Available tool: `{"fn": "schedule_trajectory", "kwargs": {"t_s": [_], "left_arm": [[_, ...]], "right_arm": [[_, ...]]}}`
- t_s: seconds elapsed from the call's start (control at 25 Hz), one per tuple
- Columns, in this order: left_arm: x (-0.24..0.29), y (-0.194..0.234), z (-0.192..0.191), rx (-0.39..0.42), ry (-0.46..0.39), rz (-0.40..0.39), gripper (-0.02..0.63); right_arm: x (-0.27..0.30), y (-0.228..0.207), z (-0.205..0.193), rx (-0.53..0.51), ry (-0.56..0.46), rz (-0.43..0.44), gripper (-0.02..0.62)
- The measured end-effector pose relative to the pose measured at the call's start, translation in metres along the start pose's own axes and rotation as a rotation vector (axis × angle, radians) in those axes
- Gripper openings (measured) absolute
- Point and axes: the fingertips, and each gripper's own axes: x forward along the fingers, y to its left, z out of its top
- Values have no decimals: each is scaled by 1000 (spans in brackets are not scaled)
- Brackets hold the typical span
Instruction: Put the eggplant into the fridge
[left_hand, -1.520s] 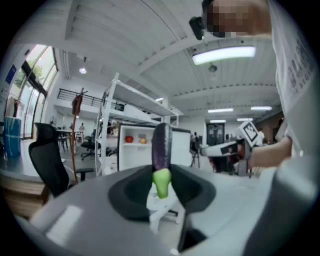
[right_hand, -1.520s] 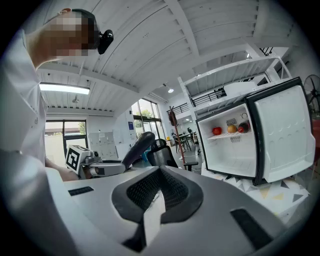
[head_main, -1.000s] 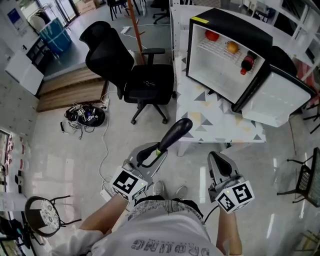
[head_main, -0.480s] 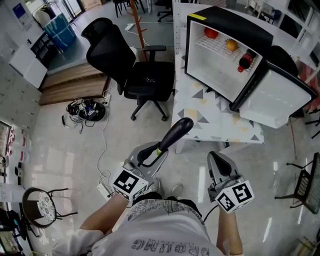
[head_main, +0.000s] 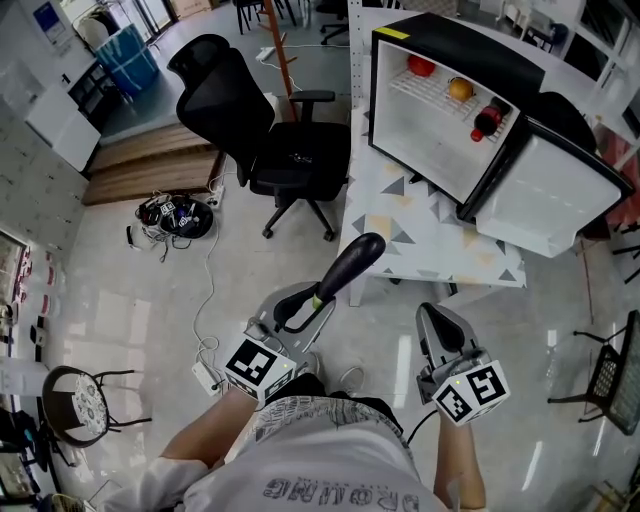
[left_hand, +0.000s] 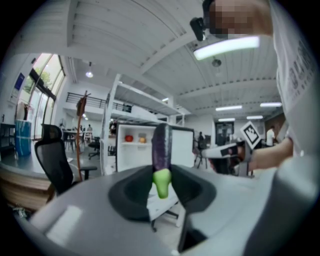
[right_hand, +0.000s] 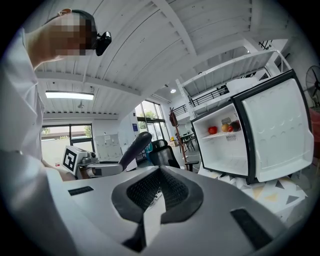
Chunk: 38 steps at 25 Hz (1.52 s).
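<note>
Glossy, smooth eggplant (head_main: 352, 266); matt grey plastic left gripper (head_main: 308, 305); polished, reflective floor (head_main: 130, 320); matt black fabric chair (head_main: 262, 120).

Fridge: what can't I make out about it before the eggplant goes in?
- Shelf items: too small in every view; only red, orange and dark shapes.
- Fridge lower compartment, left gripper view: its middle hidden behind the eggplant and left tool.
- Back of the top shelf, head view: hidden under the fridge's black top.
</note>
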Motion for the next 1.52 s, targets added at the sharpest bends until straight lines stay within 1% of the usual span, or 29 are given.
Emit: {"fn": "schedule_trajectory", "kwargs": {"t_s": [0.44, 0.8, 1.12, 1.52], "left_arm": [[2, 4, -4, -8, 7, 23, 120], [14, 13, -8, -15, 10, 23, 120], [24, 32, -11, -22, 14, 23, 120], [50, 62, -13, -38, 18, 11, 120]], "right_arm": [[6, -5, -1, 7, 3, 20, 3], [17, -16, -6, 18, 15, 24, 3], [37, -25, -6, 19, 22, 20, 3], [68, -45, -5, 29, 49, 8, 3]]}}
